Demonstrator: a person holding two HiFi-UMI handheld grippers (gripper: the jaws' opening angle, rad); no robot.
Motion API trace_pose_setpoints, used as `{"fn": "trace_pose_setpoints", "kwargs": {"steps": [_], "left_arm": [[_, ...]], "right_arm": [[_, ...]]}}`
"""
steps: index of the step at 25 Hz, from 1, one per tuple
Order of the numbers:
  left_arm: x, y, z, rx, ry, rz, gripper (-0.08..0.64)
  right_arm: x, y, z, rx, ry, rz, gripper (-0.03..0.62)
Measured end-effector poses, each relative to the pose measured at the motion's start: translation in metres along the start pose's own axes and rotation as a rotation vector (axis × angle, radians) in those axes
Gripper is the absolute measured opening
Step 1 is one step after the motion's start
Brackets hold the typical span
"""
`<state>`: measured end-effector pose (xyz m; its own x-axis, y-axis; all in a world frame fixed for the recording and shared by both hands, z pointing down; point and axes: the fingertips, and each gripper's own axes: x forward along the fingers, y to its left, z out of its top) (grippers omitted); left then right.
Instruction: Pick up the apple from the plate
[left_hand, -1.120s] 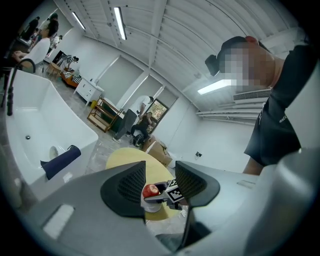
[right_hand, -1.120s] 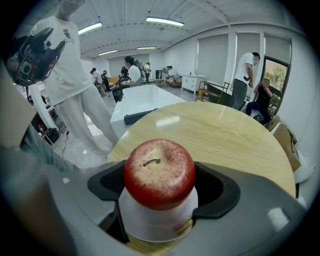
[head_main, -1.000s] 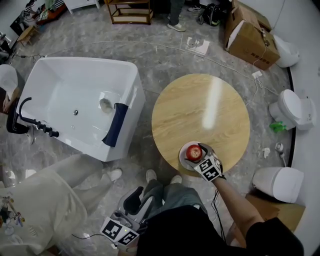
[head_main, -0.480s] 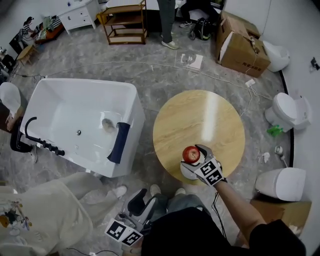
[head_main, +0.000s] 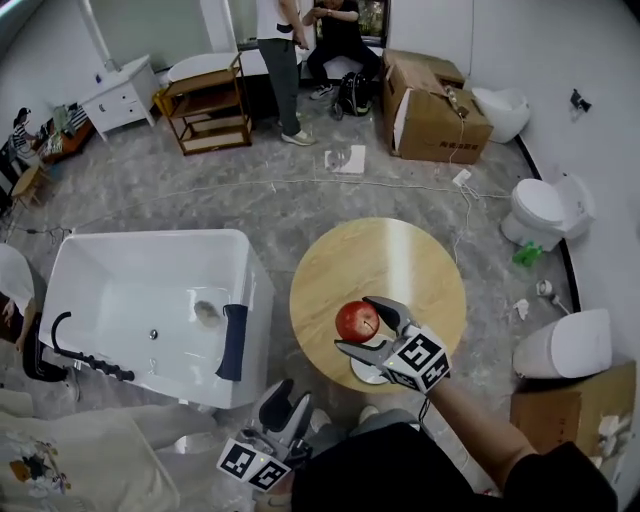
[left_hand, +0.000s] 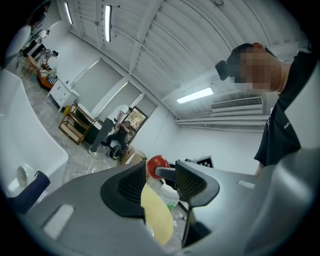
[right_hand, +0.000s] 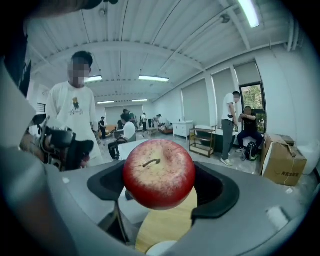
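A red apple (head_main: 357, 321) hangs above the round wooden table (head_main: 400, 260), and my right gripper (head_main: 357, 324) is shut on it from both sides. The right gripper view shows the apple (right_hand: 159, 173) stem-up between the jaws, filling the gap of the right gripper (right_hand: 159, 186). The white plate (head_main: 364, 376) lies on the table's near edge, partly hidden under that gripper, with nothing seen on it. My left gripper (head_main: 287, 405) hangs low by my legs, off the table, open and holding nothing. In the left gripper view the apple (left_hand: 158, 162) shows far beyond the jaws.
A white bathtub (head_main: 140, 300) stands left of the table. Two toilets (head_main: 545, 210) (head_main: 570, 345) and cardboard boxes (head_main: 435, 110) are to the right and back. A wooden shelf (head_main: 205, 105) and people (head_main: 280, 30) are at the far end. A person in light clothes (head_main: 60, 460) is at bottom left.
My right gripper has lifted the apple off the plate and up over the table. The head view has tilted up toward the room. The left gripper stays low.
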<state>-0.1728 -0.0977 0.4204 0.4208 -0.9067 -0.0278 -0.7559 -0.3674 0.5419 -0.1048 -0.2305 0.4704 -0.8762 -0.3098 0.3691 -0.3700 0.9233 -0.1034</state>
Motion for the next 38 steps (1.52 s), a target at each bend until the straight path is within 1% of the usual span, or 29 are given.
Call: {"fn": "trace_pose_setpoints", "kwargs": {"steps": [4,8,11,14,20,26,29,32,38], "left_arm": [[0.027,0.000,0.018,0.016,-0.001,-0.083,0.190],[0.056,-0.014,0.029,0.040,0.013,-0.178,0.190],[0.079,-0.026,0.036,0.052,0.029,-0.245,0.190],[0.100,-0.039,0.035,0.056,0.048,-0.308,0.190],[0.136,-0.074,0.027,0.070,0.099,-0.431,0.190],[0.153,-0.104,0.017,0.072,0.124,-0.511,0.190],[0.157,-0.118,0.009,0.070,0.135,-0.540,0.190],[0.161,-0.130,0.000,0.063,0.146,-0.557,0.190],[0.164,-0.142,-0.017,0.049,0.167,-0.569,0.190]], "right_arm": [[-0.024,0.005,0.052,0.038,-0.139,-0.020,0.414],[-0.068,0.002,0.094,0.061,-0.276,-0.080,0.414],[-0.104,-0.005,0.116,0.080,-0.356,-0.127,0.414],[-0.138,-0.013,0.125,0.091,-0.422,-0.176,0.414],[-0.209,-0.029,0.124,0.156,-0.564,-0.260,0.414],[-0.264,-0.035,0.103,0.223,-0.640,-0.346,0.414],[-0.288,-0.036,0.089,0.242,-0.661,-0.386,0.414],[-0.304,-0.037,0.075,0.261,-0.677,-0.409,0.414],[-0.319,-0.038,0.056,0.312,-0.714,-0.415,0.414]]}}
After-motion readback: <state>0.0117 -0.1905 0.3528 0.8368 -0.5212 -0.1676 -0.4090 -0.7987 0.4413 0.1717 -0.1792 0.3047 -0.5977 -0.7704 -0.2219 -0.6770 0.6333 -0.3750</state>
